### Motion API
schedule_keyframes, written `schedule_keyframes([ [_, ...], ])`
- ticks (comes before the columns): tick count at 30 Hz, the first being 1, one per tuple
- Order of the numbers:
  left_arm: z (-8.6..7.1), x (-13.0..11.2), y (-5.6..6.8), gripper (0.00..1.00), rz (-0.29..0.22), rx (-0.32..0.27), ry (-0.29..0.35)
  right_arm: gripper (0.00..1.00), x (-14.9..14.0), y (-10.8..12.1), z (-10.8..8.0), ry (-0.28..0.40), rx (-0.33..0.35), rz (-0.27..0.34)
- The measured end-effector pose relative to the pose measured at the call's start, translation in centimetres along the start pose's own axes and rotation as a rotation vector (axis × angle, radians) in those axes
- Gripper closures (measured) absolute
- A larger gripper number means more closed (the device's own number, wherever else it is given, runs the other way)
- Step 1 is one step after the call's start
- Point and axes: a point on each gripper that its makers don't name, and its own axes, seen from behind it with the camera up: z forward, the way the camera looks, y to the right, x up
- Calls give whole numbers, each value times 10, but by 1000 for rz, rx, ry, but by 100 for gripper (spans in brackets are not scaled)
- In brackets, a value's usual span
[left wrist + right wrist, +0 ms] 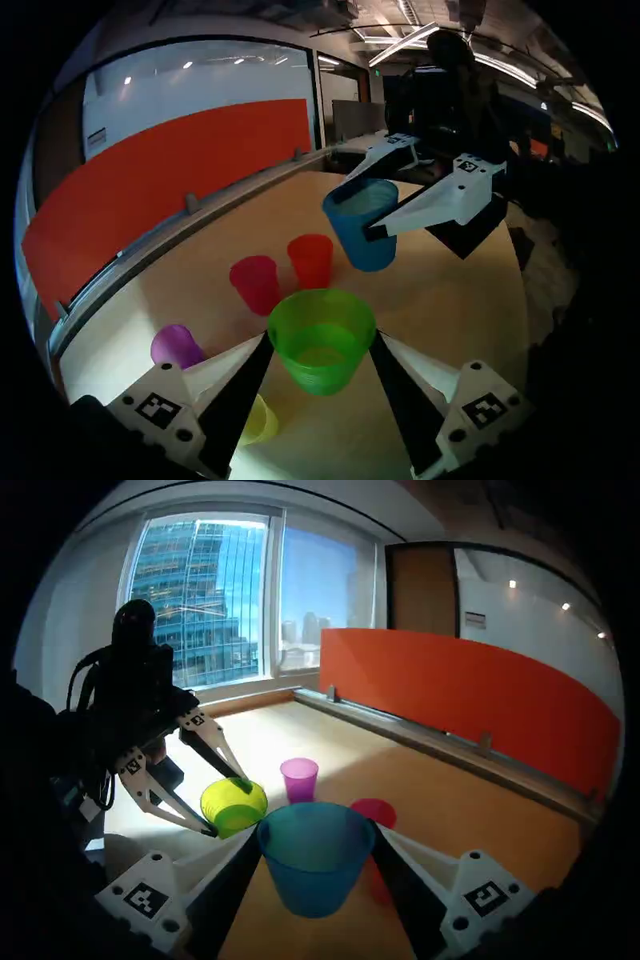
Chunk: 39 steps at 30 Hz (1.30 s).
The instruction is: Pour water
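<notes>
My left tongs (322,336) pinch the green cup (322,360) by its sides, mouth up, and my right tongs (315,830) pinch the blue cup (314,876) the same way. From the green cup, the blue cup lies beyond and slightly right, near but with rims apart. I judge the blue rim must come over the green cup's mouth before any tilt.
</notes>
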Motion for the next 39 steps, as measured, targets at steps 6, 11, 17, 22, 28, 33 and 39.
schedule_keyframes([
  [6,10,-11,2,14,-8,-23,-47,6,-20,4,5,-41,12,16],
  [11,16,-19,1,14,-6,-27,-82,6,-36,4,9,-78,20,15],
  [17,22,-26,1,14,-12,-37,-117,6,-53,4,15,-118,33,10],
  [22,26,-31,1,14,-9,-45,-142,6,-67,2,20,-154,45,3],
  [28,31,-38,0,14,-16,-52,-164,6,-81,-2,26,-187,59,-9],
  [33,36,-43,0,14,-23,-55,-171,6,-89,-3,30,-204,64,-14],
  [39,42,-49,-3,14,-34,-54,-175,6,-97,-1,32,-217,63,-13],
])
